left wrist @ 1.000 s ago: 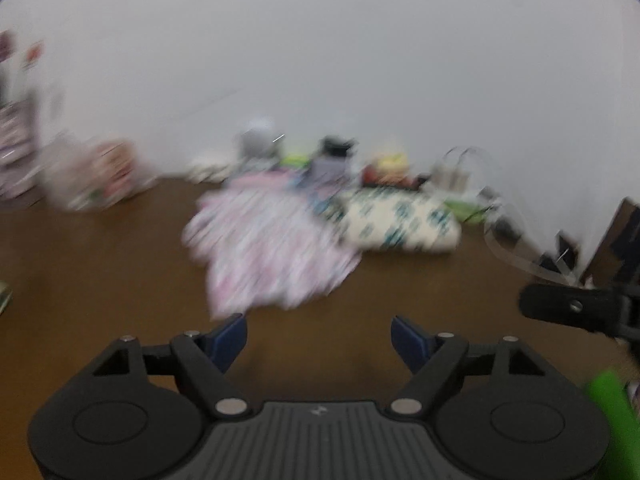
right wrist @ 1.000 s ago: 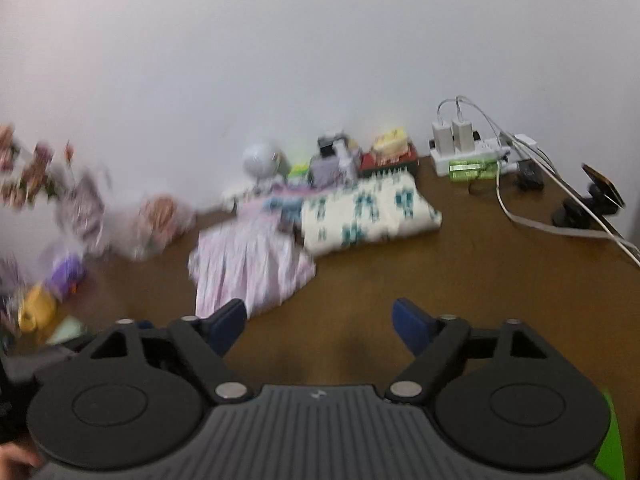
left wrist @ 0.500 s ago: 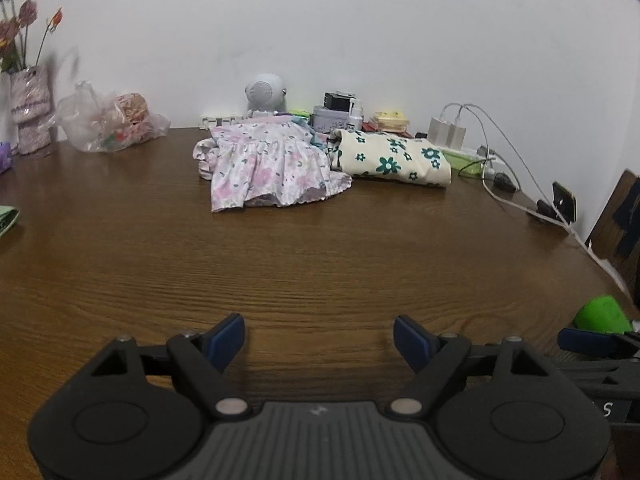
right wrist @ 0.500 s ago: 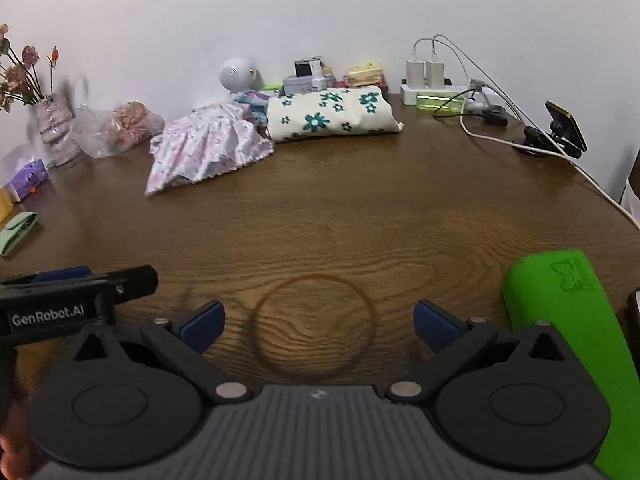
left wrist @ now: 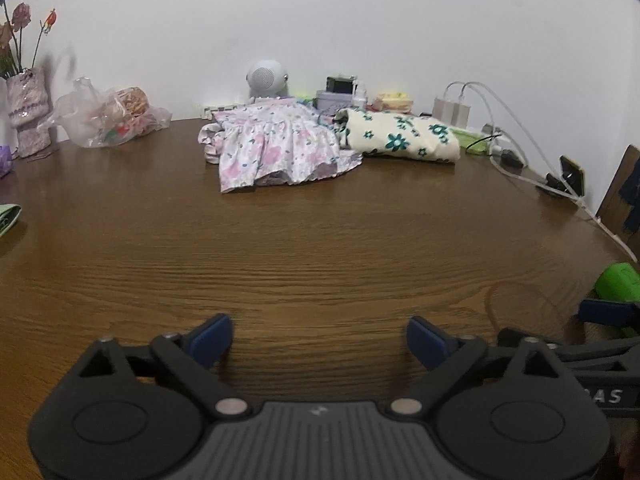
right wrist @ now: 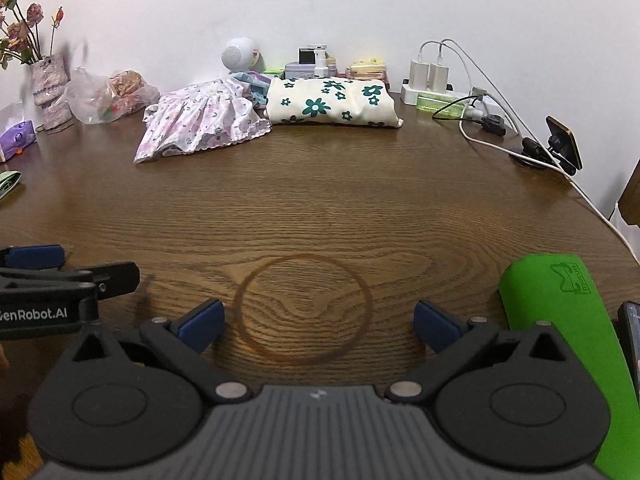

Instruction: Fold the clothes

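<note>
The left gripper (left wrist: 319,338) is opening its jaws over bare brown wooden table (left wrist: 320,248); the right gripper (right wrist: 319,322) stands wide apart, empty. Well ahead lie a crumpled pink floral dress (right wrist: 202,122) and, touching it on the right, a folded cream garment with teal flowers (right wrist: 332,102).

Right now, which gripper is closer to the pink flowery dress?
Left, though only slightly. The left gripper, jaws opening and empty, faces the pink flowery dress almost straight across the bare table. The right gripper, open and empty, sees it farther off to its left.
</note>
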{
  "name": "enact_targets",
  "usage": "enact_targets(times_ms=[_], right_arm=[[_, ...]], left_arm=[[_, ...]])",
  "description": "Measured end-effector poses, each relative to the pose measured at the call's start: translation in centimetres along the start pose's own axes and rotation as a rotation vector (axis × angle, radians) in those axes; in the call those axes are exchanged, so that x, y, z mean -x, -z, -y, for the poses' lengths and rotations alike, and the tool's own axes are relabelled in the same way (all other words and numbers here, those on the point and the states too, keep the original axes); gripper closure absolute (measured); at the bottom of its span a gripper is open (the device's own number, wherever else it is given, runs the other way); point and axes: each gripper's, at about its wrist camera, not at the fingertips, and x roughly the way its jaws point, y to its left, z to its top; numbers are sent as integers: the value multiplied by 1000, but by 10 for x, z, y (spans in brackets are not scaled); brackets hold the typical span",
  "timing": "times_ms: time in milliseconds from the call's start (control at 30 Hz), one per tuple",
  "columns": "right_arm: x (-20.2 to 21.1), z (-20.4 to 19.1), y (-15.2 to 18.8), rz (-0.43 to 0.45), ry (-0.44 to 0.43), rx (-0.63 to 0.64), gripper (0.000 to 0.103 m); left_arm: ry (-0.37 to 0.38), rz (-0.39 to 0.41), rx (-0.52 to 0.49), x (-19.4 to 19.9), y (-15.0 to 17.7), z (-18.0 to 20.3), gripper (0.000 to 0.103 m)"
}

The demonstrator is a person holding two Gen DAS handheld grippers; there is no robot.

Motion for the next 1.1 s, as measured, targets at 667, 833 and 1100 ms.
enact_targets(times_ms=[667, 833, 1100], right_arm=[[0, 0, 1, 0, 42, -33, 1], [1, 0, 1, 0, 43, -34, 1], [1, 0, 1, 1, 44, -35, 1]], left_arm=[[-25, -22, -35, 0, 2, 2, 0], [-25, -22, -35, 0, 2, 2, 0], [-25, -23, -34, 0, 2, 2, 0]])
